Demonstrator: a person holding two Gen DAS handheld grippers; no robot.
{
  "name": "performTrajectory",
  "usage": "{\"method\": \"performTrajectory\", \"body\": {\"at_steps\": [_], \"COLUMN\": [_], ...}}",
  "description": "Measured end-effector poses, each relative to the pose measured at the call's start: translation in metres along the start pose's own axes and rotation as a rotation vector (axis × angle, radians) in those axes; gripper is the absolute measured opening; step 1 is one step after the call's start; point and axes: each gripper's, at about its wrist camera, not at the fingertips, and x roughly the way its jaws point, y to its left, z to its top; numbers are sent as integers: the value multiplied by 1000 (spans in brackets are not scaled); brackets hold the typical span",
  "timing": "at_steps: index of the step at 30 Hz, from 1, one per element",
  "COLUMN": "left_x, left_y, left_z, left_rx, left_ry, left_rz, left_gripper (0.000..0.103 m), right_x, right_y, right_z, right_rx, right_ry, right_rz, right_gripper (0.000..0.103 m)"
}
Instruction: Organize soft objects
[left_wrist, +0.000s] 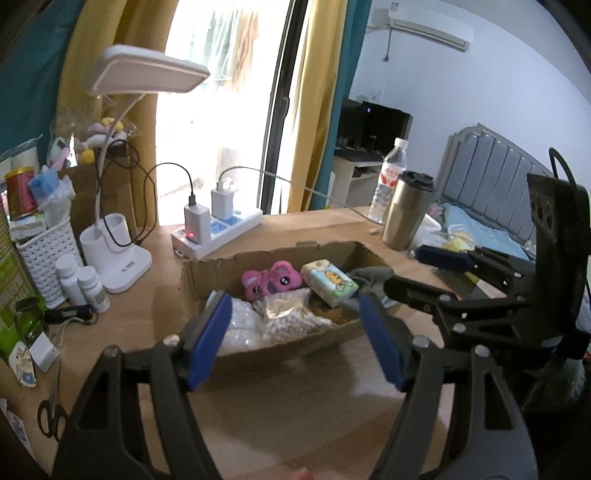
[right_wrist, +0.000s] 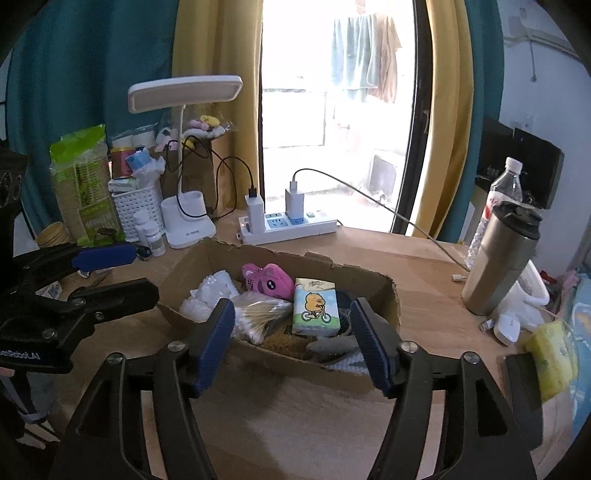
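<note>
A shallow cardboard box (left_wrist: 207, 273) (right_wrist: 184, 273) sits on the wooden desk. In it lie a pink plush (left_wrist: 271, 282) (right_wrist: 267, 282), a tissue pack with a cartoon print (left_wrist: 328, 282) (right_wrist: 316, 308), a bag of cotton swabs (left_wrist: 291, 317) (right_wrist: 260, 317), a white cotton bag (left_wrist: 240, 328) (right_wrist: 210, 295) and a grey cloth (left_wrist: 369, 275) (right_wrist: 332, 349). My left gripper (left_wrist: 295, 339) is open and empty, just in front of the box. My right gripper (right_wrist: 293, 341) is open and empty, over the box's near edge; it also shows in the left wrist view (left_wrist: 417, 271).
Behind the box stand a white power strip with chargers (left_wrist: 218, 229) (right_wrist: 288, 225), a desk lamp (left_wrist: 122, 254) (right_wrist: 184, 221), pill bottles (left_wrist: 83, 282), a white basket (left_wrist: 44, 254) and a steel tumbler (left_wrist: 406, 210) (right_wrist: 498, 258) with a water bottle. Scissors (left_wrist: 51, 413) lie at the left edge.
</note>
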Motion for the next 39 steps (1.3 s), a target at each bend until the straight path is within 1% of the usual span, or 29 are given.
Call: {"method": "performTrajectory", "body": {"at_steps": [1, 3, 5, 11, 15, 18, 23, 25, 29, 33, 37, 39], "left_x": [-4, -12, -21, -49, -69, -78, -94, -101, -110, -125, -133, -134], "left_y": [-2, -5, -8, -14, -20, -25, -31, -34, -38, -44, -43, -41], "left_z": [-1, -4, -7, -12, -19, -24, -29, -32, -36, -34, -29, -27], "left_rx": [5, 15, 21, 12, 14, 18, 16, 17, 11, 22, 21, 17], "left_ry": [-7, -22, -42, -107, -160, -184, -222, -253, -281, -328, -348, -351], "left_rz": [2, 13, 15, 35, 27, 28, 56, 76, 102, 112, 109, 109], "left_gripper": [78, 90, 94, 95, 95, 96, 96, 96, 96, 96, 96, 99], "right_x": [-4, -11, -21, -48, -66, -80, -104, -116, -139, -159, -170, -174], "right_y": [1, 4, 5, 10, 14, 16, 18, 17, 14, 9, 6, 6], "right_z": [-1, -2, -4, -9, -15, -21, -33, -39, -45, -46, -46, -46], "right_rx": [-1, -2, 0, 4, 7, 16, 29, 40, 62, 82, 100, 98], "right_ry": [-4, -16, -34, -76, -103, -128, -171, -203, -253, -292, -316, -321], "right_rz": [-3, -12, -19, -41, -49, -60, -106, -130, -174, -214, -238, -247], "right_gripper": [71, 72, 72, 73, 73, 74, 75, 78, 83, 84, 84, 84]}}
